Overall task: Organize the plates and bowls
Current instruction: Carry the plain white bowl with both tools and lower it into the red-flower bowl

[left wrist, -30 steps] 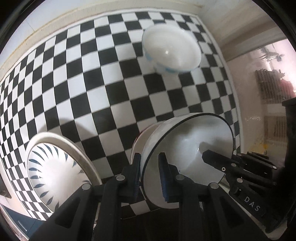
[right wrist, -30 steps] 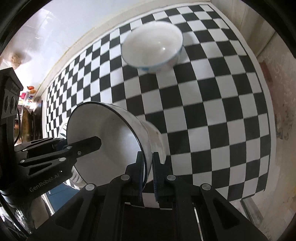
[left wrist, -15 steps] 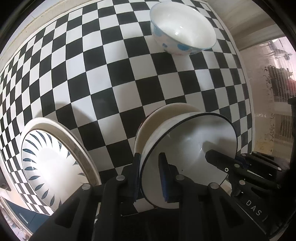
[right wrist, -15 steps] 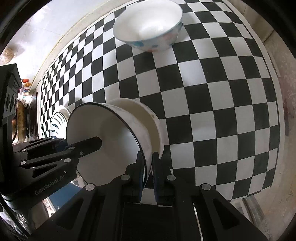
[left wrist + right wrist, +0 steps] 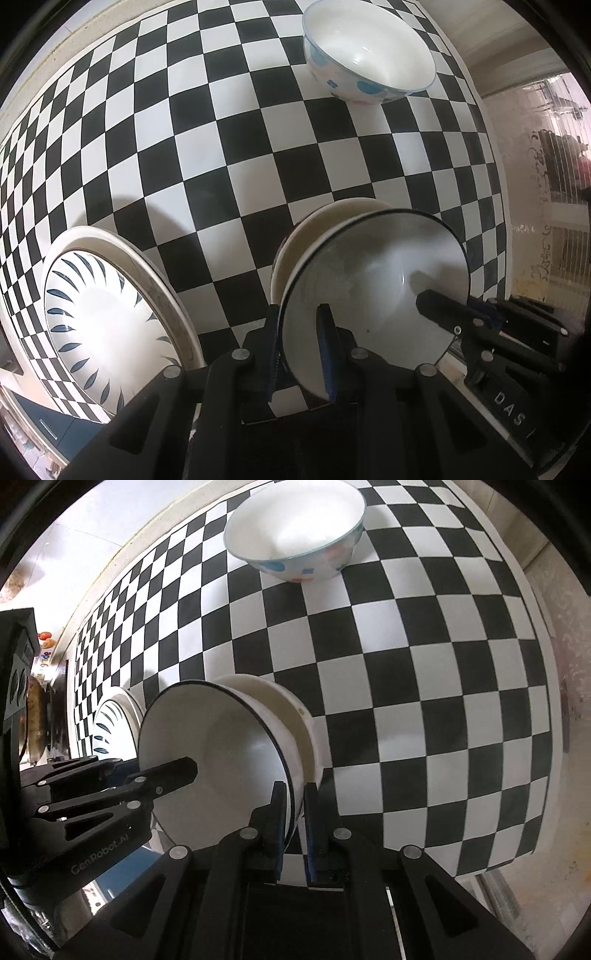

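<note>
Both grippers, left gripper and right gripper, are pinching the black-rimmed bowl's rim, nesting it in the cream bowl; spotted bowl and patterned plate are waiting unstacked.

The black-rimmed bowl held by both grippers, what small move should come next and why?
Probably carry the black-rimmed bowl forward toward the spotted bowl to nest it: left gripper and right gripper each clamp its rim, and the cream bowl sits under it.
</note>
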### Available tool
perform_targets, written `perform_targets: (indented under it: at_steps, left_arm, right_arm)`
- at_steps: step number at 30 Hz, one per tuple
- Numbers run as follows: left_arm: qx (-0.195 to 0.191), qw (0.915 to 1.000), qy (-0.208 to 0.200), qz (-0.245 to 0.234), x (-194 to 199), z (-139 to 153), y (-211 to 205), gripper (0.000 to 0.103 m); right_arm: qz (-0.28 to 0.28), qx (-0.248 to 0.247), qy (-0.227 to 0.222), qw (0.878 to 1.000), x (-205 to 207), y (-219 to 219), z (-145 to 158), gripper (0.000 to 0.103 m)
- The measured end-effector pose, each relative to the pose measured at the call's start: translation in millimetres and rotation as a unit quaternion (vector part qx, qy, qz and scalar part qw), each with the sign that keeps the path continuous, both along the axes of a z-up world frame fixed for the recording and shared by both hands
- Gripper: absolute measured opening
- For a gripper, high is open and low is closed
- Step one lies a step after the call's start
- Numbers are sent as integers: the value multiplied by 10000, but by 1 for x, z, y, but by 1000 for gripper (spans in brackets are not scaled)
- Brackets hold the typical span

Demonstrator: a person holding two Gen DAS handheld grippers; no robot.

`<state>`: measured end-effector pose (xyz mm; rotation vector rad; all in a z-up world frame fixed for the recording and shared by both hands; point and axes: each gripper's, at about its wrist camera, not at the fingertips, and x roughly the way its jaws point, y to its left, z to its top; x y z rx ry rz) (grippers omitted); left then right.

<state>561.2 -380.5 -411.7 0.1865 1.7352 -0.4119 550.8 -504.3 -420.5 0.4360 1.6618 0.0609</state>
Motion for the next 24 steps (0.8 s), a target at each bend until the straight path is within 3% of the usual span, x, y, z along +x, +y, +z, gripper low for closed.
perform_targets:
  at_steps: [14, 24]
  left_arm:
    - [-66, 9999, -74, 105, 1, 11, 4, 17]
    - [-175, 9998, -100, -31, -4, 19, -3, 17]
  right_arm:
    - [-20, 27, -10, 10000, 1, -3, -3, 14]
    - [-128, 110, -149, 9997, -4, -9, 8, 9]
